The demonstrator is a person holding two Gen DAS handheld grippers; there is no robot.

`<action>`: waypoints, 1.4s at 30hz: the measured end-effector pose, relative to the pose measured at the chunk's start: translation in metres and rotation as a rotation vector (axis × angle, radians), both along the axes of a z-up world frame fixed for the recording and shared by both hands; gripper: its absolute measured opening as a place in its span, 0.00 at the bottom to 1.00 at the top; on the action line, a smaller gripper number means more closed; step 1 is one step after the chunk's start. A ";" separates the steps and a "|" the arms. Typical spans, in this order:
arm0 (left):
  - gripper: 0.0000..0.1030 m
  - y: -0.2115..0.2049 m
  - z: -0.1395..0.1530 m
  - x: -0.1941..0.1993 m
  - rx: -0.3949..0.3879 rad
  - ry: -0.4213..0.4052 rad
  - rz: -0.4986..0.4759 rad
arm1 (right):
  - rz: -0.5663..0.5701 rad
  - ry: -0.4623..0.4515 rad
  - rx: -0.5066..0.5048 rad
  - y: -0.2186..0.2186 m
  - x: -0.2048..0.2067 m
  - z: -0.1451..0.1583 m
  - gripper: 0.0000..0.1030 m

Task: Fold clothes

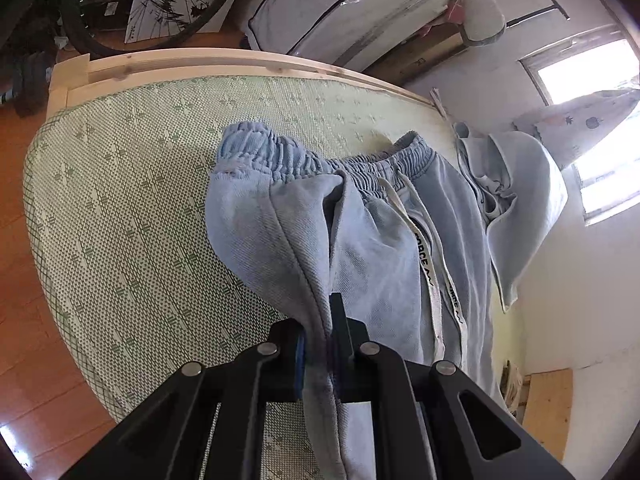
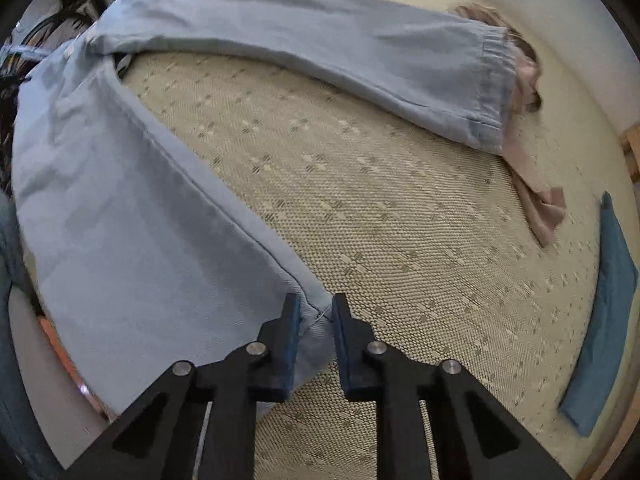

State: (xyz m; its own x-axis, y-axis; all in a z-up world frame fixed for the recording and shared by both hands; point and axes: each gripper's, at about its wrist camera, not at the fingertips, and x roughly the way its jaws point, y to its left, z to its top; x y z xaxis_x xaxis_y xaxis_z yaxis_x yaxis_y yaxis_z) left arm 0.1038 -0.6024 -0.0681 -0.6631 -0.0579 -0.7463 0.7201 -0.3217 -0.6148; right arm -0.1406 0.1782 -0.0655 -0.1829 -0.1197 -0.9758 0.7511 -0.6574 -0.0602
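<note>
1. Left gripper (image 1: 318,344), black with blue pads: jaws pinched on a side-seam fold of the pale blue cotton sweatpants (image 1: 360,240). Cloth is bunched between the fingers and hangs below them.
2. Right gripper (image 2: 316,320), same build: jaws narrowly parted, with the corner of one pant-leg hem (image 2: 314,314) sitting between the pads. Cannot tell whether the pads actually press the cloth.
3. Sweatpants lie spread on the woven green-and-cream patterned bed mat (image 1: 132,208). In the left wrist view the gathered elastic waistband (image 1: 280,152) is at the far end, with two white printed drawstrings (image 1: 430,264) trailing down the front.
4. In the right wrist view the two legs fork apart; the far leg's cuffed end (image 2: 490,88) rests against a crumpled beige garment (image 2: 536,200).
5. A folded teal cloth (image 2: 608,312) lies near the mat's right edge, well apart from the pants.
6. A second light blue garment (image 1: 520,208) sits just beside the waistband, near the wall.
7. Pale wooden bed frame (image 1: 240,66) borders the mat; bicycle wheel (image 1: 120,20) beyond it.
</note>
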 end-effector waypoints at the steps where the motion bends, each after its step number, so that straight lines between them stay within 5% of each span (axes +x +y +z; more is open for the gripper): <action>1: 0.09 0.000 -0.001 0.000 0.001 -0.002 0.002 | 0.017 -0.004 0.012 -0.002 0.000 0.001 0.15; 6: 0.09 0.001 -0.001 -0.002 0.003 -0.005 0.001 | 0.043 -0.060 0.019 -0.004 -0.007 0.005 0.20; 8: 0.09 0.000 0.000 -0.004 0.003 -0.004 -0.002 | 0.036 -0.080 0.015 0.000 -0.009 0.003 0.33; 12: 0.09 0.000 0.001 -0.008 0.000 -0.006 -0.006 | 0.029 -0.042 0.017 0.000 -0.010 0.009 0.38; 13: 0.09 0.000 0.001 -0.009 0.000 -0.006 -0.006 | 0.027 -0.030 0.018 -0.001 -0.011 0.011 0.36; 15: 0.09 0.000 0.002 -0.010 -0.003 -0.004 -0.003 | 0.023 -0.006 0.020 -0.001 -0.011 0.014 0.12; 21: 0.09 0.002 0.007 -0.015 -0.022 0.007 -0.006 | 0.013 0.066 0.024 -0.002 -0.012 0.025 0.09; 29: 0.09 -0.005 0.011 -0.025 -0.019 0.001 -0.001 | -0.098 0.274 0.038 -0.012 0.003 0.057 0.35; 33: 0.09 -0.006 0.006 -0.020 -0.021 0.002 0.002 | 0.034 0.282 -0.042 -0.014 0.063 0.077 0.39; 42: 0.09 -0.004 0.005 -0.009 -0.014 0.005 0.021 | 0.516 0.164 0.213 -0.033 0.213 0.033 0.39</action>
State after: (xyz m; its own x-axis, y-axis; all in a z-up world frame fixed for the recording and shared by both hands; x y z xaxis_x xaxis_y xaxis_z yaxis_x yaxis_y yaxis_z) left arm 0.0946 -0.6067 -0.0632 -0.6650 -0.0825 -0.7423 0.7240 -0.3153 -0.6135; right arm 0.0725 0.1450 -0.0323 -0.3040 -0.0379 -0.9519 0.9408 -0.1692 -0.2937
